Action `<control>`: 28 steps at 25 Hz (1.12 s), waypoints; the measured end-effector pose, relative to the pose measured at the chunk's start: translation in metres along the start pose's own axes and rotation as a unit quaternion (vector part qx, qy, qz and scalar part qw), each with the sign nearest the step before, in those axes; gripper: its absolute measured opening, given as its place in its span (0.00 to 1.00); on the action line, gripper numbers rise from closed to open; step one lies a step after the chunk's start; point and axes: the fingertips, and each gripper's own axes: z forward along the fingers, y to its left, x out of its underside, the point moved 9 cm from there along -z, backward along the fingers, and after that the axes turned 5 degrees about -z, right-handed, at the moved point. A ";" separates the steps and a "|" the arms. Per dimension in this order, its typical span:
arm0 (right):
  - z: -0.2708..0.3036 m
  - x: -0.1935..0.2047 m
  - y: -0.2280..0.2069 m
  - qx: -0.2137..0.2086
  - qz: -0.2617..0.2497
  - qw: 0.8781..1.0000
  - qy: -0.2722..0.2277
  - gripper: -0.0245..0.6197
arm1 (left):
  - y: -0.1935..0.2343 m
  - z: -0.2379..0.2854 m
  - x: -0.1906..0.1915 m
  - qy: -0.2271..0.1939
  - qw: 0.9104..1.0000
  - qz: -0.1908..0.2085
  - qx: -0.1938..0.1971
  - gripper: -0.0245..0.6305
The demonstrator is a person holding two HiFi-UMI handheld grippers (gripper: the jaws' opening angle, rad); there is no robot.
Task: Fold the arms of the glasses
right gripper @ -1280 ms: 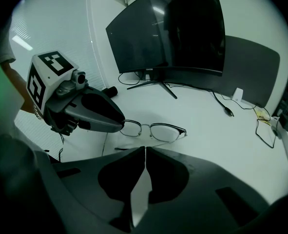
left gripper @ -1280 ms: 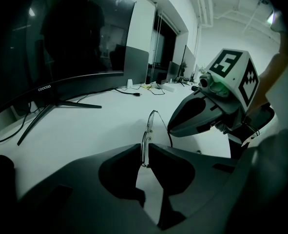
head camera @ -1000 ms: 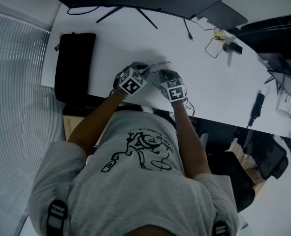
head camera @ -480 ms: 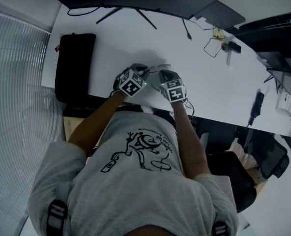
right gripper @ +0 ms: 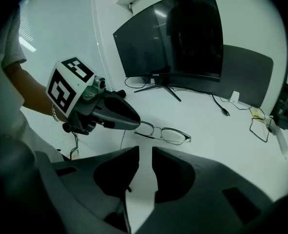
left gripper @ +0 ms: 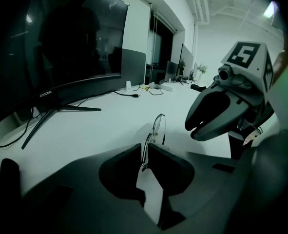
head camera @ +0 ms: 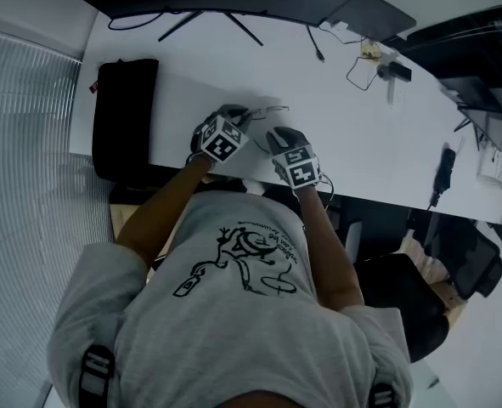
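Pinching the wire-rimmed glasses (right gripper: 165, 134) by one end of the frame, with the left gripper (left gripper: 144, 152) pressed thin onto the metal and the lenses standing on edge, stretching away from the jaws. Sitting low over the near middle of the white desk (head camera: 352, 134), though whether touching it cannot be told. Holding the right gripper (right gripper: 145, 152) just beside but clear of the frame, jaws a little apart after just opening, with nothing between them but bare desk. Angling both grippers down toward the desk from its near edge, marker cubes uppermost. Farther back, a curved dark monitor (left gripper: 61, 48) on a splayed stand. Off at the desk's left end, a black case (head camera: 125, 117) lying flat. Nearest the head camera, a grey printed T-shirt (head camera: 234, 330).
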 end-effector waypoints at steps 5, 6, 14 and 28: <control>0.001 0.006 0.017 -0.001 -0.014 1.000 0.005 0.36 | 0.000 0.001 -0.001 -0.002 1.000 0.001 -0.011 0.13; 0.003 0.007 0.020 -0.002 -0.019 1.000 0.007 0.39 | 0.000 0.001 -0.002 -0.002 1.000 0.001 -0.013 0.13; 0.016 0.027 0.033 0.016 -0.049 0.998 0.043 0.47 | 0.000 0.000 -0.002 -0.003 1.000 -0.004 -0.019 0.13; 0.014 0.034 0.016 0.039 -0.045 0.997 0.047 0.44 | -0.002 -0.004 -0.001 -0.005 1.000 -0.019 -0.011 0.12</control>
